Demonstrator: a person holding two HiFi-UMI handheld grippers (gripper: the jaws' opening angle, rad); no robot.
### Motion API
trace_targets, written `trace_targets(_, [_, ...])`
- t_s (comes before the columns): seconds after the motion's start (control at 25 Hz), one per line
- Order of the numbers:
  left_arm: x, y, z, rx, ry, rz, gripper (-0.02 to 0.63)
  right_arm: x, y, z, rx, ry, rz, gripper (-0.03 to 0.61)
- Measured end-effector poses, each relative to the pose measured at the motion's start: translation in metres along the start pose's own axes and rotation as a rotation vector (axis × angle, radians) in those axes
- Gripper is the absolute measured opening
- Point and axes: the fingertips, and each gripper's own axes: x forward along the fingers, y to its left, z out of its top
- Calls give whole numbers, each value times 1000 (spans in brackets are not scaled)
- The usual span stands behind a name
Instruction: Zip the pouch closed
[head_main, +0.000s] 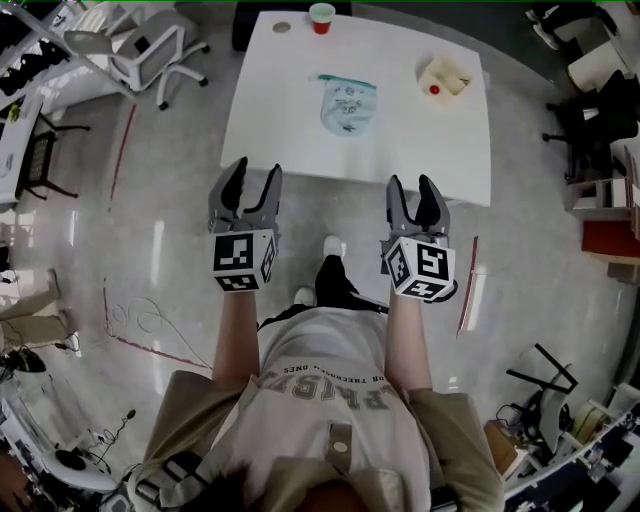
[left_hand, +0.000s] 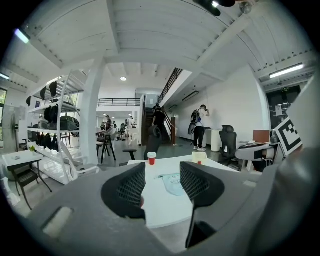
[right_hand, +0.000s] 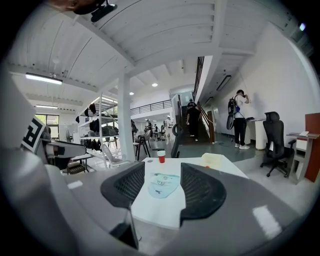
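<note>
A pale blue pouch (head_main: 347, 106) with a teal zip edge lies flat near the middle of the white table (head_main: 290, 150). It shows between the jaws in the left gripper view (left_hand: 173, 183) and in the right gripper view (right_hand: 162, 184). My left gripper (head_main: 252, 182) hangs open in front of the table's near edge, short of the pouch, nothing between its fingers. My right gripper (head_main: 417, 195) is open too, just before the near edge and to the right of the pouch, also empty.
A red cup (head_main: 321, 18) stands at the table's far edge, with a small round disc (head_main: 282, 27) to its left. A cream box (head_main: 445, 77) with a red ball sits at the far right. Office chairs (head_main: 140, 50) stand to the left, people further back.
</note>
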Motion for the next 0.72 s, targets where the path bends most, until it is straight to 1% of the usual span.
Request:
trace_targets(0.4, [80, 0, 25, 6, 3, 64, 222, 87, -43, 27, 6, -5, 69, 200])
trace_targets(0.56, [102, -2, 27, 3, 15, 89, 222, 108, -58, 29, 9, 7, 91, 201])
trace_targets(0.72, [115, -7, 28, 16, 33, 101, 222, 121, -73, 28, 28, 16, 99, 201])
